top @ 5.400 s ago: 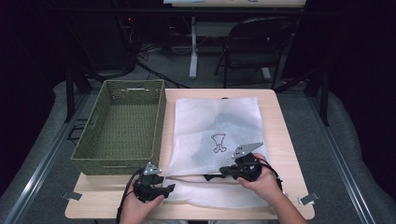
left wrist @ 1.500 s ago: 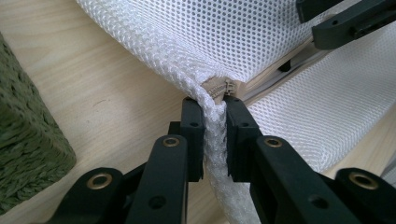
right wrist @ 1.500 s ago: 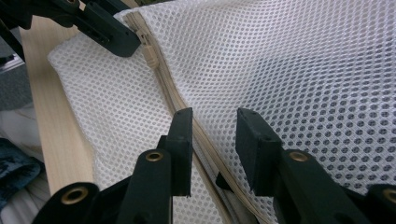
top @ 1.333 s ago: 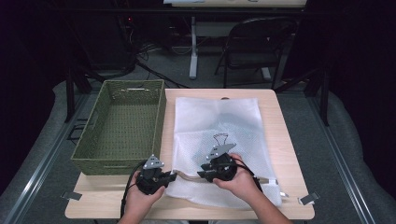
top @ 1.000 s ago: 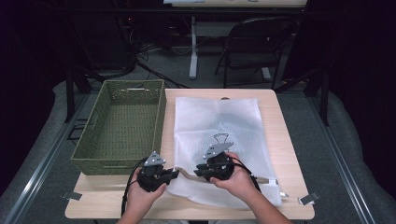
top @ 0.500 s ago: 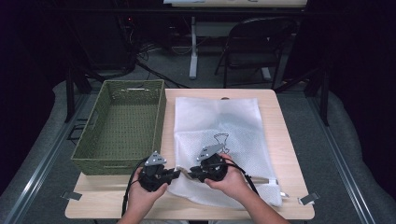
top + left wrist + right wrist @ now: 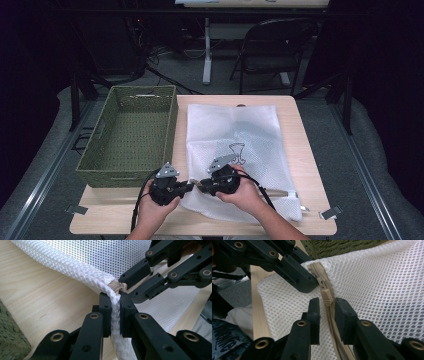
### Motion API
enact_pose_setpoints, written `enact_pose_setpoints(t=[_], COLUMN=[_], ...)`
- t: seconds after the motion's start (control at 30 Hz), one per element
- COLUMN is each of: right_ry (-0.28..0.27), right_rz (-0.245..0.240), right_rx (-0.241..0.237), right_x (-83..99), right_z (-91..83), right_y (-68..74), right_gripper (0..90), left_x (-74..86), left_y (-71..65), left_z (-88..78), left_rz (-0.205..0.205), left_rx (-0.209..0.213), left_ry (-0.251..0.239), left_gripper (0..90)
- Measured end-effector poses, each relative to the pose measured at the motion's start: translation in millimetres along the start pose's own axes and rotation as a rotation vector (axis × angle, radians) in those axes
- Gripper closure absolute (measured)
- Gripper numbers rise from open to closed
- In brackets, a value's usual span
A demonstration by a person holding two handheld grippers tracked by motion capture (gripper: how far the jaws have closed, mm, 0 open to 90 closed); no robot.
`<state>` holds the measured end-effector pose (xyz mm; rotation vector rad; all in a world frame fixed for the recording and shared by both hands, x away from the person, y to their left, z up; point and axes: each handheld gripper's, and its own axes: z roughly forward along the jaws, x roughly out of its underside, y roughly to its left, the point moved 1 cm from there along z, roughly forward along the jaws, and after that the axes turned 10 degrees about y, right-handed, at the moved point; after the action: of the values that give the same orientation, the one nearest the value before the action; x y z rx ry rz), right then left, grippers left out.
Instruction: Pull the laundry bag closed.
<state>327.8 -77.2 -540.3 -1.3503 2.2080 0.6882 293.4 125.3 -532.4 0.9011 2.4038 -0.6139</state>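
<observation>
My right tongs (image 7: 327,302) have slid in to the zipper pull (image 7: 326,293) — spread, not gripping yet (left tongs (image 7: 115,305) clenched on the bag (image 7: 100,280)) — unzipping can begin.

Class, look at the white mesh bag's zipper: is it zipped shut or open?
Shut as far as it shows: the zipper teeth are meshed below the slider, which sits near the bag corner clamped by the left tongs.

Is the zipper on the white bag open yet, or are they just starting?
Just starting, it seems. Done: the left gripper is shut on the bag corner beside the zipper's end. In hand: the right gripper's jaws straddle the zipper pull, not yet pinching it. Left: grip the pull and slide it along; the zipper looks closed.
</observation>
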Motion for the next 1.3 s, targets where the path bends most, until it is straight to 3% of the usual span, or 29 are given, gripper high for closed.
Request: enact_pose_setpoints(t=[0.3, 0.8, 1.3], right_ry=[-0.011, 0.003, -0.027], right_rz=[0.012, 0.026, 0.046], right_rx=[-0.036, -0.047, -0.059], right_x=[-0.4, -0.5, -0.6], right_z=[-2.4, 3.2, -2.1], right_y=[2.0, 1.1, -0.7], right_gripper=[81.8, 82.1, 84.8], left_x=[1.1, 1.4, 3.3], left_y=[0.0, -0.6, -0.6], left_z=[1.6, 2.7, 3.6], left_rz=[-0.006, 0.002, -0.004], left_rx=[-0.005, -0.011, -0.011], left_ry=[0.006, 0.013, 0.009], left_gripper=[83.0, 83.1, 83.0])
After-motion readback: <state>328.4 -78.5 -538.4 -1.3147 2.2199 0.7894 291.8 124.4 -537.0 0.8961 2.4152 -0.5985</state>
